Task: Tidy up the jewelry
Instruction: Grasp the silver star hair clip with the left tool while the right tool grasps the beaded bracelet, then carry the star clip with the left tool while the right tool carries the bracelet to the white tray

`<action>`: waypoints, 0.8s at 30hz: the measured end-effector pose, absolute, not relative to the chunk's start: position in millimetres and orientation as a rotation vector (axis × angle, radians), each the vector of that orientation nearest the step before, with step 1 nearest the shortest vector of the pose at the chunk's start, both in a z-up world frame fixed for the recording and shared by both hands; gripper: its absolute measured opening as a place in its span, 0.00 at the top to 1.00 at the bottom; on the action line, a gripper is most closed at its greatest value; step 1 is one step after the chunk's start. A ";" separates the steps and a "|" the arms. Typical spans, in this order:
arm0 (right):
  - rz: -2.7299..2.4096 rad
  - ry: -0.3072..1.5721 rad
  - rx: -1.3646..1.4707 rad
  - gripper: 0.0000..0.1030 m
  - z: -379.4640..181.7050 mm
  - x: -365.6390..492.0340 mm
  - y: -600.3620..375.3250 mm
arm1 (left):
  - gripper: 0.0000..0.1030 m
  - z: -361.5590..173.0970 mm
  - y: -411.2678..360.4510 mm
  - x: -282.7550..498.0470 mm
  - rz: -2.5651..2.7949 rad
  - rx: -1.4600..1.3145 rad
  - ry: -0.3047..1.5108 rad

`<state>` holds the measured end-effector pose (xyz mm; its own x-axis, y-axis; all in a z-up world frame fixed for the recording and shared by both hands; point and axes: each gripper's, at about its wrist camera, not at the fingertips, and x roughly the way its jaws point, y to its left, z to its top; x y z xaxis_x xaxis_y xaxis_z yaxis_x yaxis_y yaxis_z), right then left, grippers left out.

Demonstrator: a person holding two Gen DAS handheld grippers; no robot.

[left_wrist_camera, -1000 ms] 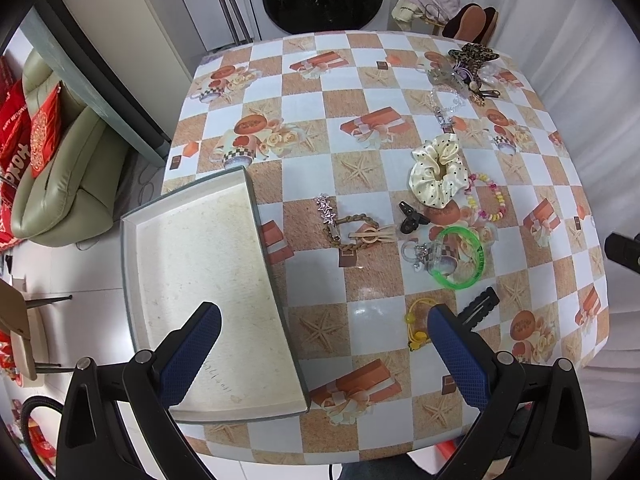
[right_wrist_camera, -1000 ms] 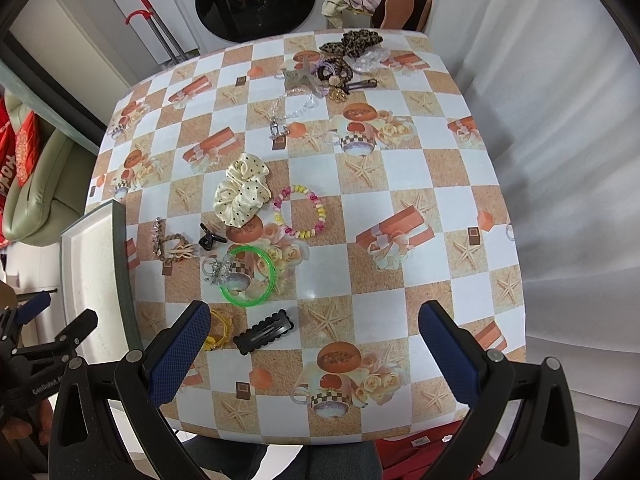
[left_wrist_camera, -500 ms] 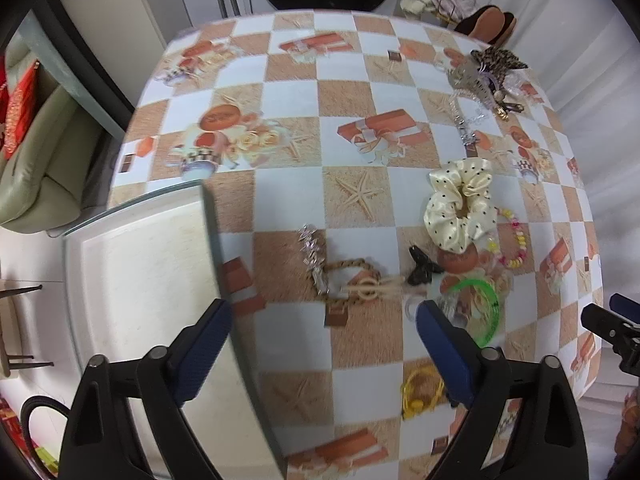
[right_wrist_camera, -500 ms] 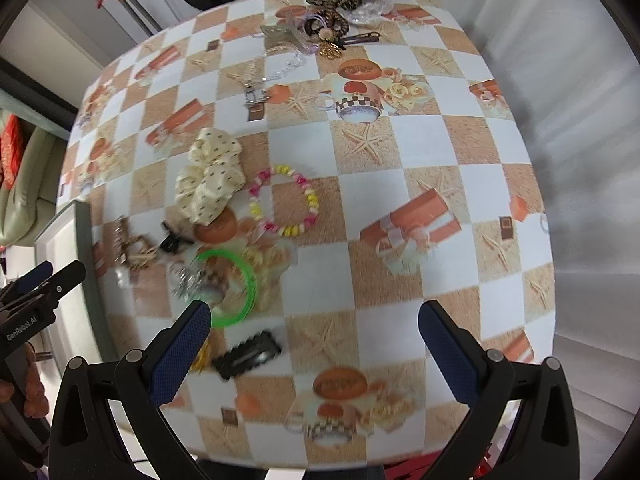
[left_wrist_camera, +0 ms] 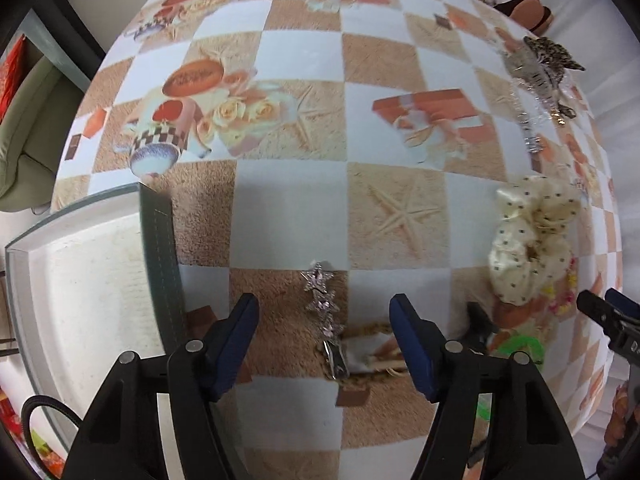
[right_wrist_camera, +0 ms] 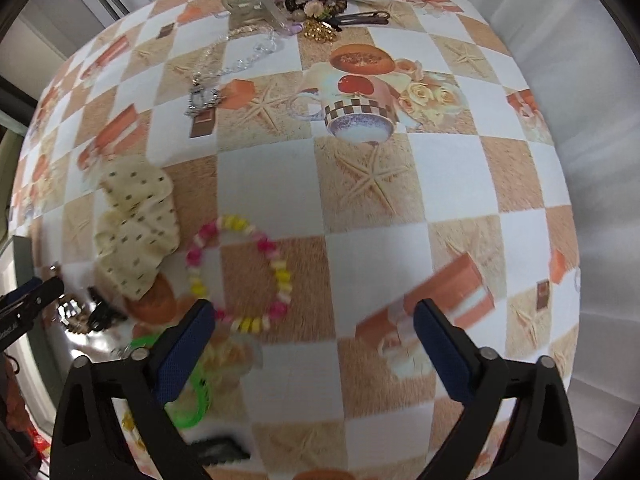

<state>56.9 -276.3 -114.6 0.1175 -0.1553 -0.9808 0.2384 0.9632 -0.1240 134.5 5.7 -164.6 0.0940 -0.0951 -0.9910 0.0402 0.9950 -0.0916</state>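
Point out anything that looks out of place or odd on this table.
Nothing is damaged or spilled. The jewelry just lies scattered loose on the tablecloth: star hair clip, dotted scrunchie, bead bracelet, a tangled heap at the far edge. The tray holds none.

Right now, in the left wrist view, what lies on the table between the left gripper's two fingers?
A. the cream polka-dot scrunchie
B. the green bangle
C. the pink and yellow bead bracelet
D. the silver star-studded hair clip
D: the silver star-studded hair clip lies in the gap of the left gripper, whose jaws are closing but not yet touching it; the cream polka-dot scrunchie sits off to the right.
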 end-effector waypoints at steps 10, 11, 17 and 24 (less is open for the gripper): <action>-0.247 1.388 -0.007 0.30 -131.8 75.8 -261.1 | 0.49 -167.4 -5.9 140.0 -0.122 0.009 1.457; -0.237 1.385 -0.012 0.32 -131.5 75.8 -258.9 | 0.53 -166.7 -6.1 139.7 -0.123 0.013 1.455; -0.183 1.362 -0.038 0.85 -127.9 75.0 -239.6 | 0.79 -162.9 -2.2 134.9 -0.133 -0.017 1.445; -0.183 1.344 0.046 0.91 -116.6 66.2 -248.5 | 0.79 -144.2 -2.6 127.5 -0.166 -0.046 1.397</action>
<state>66.2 -248.5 -116.6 0.2127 -0.1049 -0.9715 0.1579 0.9848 -0.0717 127.5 -2.6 -144.2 0.1637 -0.1430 -0.9761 0.0891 0.9875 -0.1297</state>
